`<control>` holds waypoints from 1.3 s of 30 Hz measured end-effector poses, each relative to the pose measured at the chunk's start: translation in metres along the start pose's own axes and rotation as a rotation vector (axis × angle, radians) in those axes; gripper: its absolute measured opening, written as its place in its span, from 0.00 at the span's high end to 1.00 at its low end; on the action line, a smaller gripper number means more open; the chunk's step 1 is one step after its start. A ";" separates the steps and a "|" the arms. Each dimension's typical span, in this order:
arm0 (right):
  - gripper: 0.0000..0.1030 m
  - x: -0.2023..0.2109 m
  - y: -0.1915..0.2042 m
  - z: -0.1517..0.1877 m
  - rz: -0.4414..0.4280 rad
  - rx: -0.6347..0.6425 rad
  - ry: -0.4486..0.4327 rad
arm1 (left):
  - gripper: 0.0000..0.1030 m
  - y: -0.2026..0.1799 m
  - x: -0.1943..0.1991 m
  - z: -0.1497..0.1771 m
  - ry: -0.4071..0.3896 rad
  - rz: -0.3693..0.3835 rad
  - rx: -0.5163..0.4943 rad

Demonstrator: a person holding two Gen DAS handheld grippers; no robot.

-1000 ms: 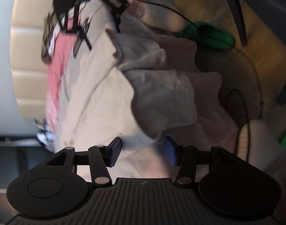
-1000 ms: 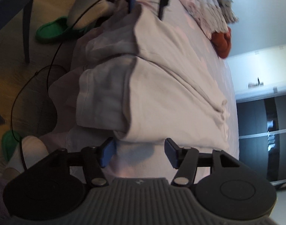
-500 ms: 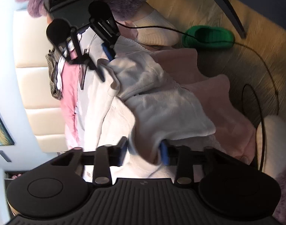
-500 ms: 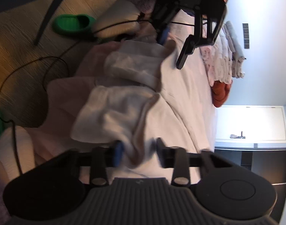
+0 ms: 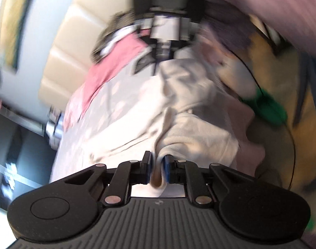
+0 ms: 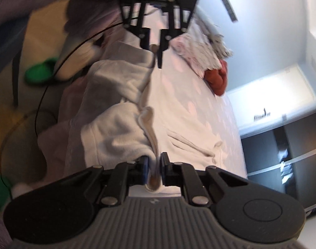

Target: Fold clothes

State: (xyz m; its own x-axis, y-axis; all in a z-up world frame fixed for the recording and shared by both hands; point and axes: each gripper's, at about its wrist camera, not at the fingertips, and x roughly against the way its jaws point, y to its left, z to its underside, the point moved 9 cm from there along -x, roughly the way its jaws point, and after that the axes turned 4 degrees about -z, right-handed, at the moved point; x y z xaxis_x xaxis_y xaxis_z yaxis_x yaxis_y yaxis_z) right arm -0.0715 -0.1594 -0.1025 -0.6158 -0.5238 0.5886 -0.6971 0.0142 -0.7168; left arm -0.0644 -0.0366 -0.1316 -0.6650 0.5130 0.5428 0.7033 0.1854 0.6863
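Item: cream fleece garment (image 6: 116,128), bunched on pale patterned bed (image 6: 191,108). Left tool (image 5: 157,167) and right tool (image 6: 153,169) each nearly closed, pinching its folded edge. Left view blurred; garment's far hem apparently overhangs the bedside.

both hand-held grippers (image 5: 157,167) (image 6: 152,169) now clamping garment (image 6: 116,128)

- No text, label, brand or number can be read in either view.
- A small round emblem sits on the ribbed body behind each gripper, too small to read.
- Motion blur smears the left wrist view.
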 end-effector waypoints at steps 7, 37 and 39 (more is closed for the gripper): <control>0.87 -0.004 -0.056 -0.002 0.052 -0.184 -0.009 | 0.95 0.073 -0.006 -0.001 0.018 0.025 0.319; 0.72 -0.196 -0.187 0.126 -0.265 -0.867 0.133 | 0.97 0.230 -0.176 0.106 0.176 0.184 0.742; 0.62 -0.198 -0.193 0.135 -0.270 -0.966 0.148 | 0.97 0.238 -0.177 0.111 0.182 0.166 0.783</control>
State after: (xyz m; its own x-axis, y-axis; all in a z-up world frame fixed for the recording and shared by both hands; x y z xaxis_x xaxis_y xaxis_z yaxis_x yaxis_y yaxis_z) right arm 0.2343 -0.1740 -0.1314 -0.3876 -0.5013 0.7736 -0.7779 0.6281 0.0172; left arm 0.2482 0.0096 -0.1176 -0.5198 0.4541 0.7236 0.7232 0.6848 0.0897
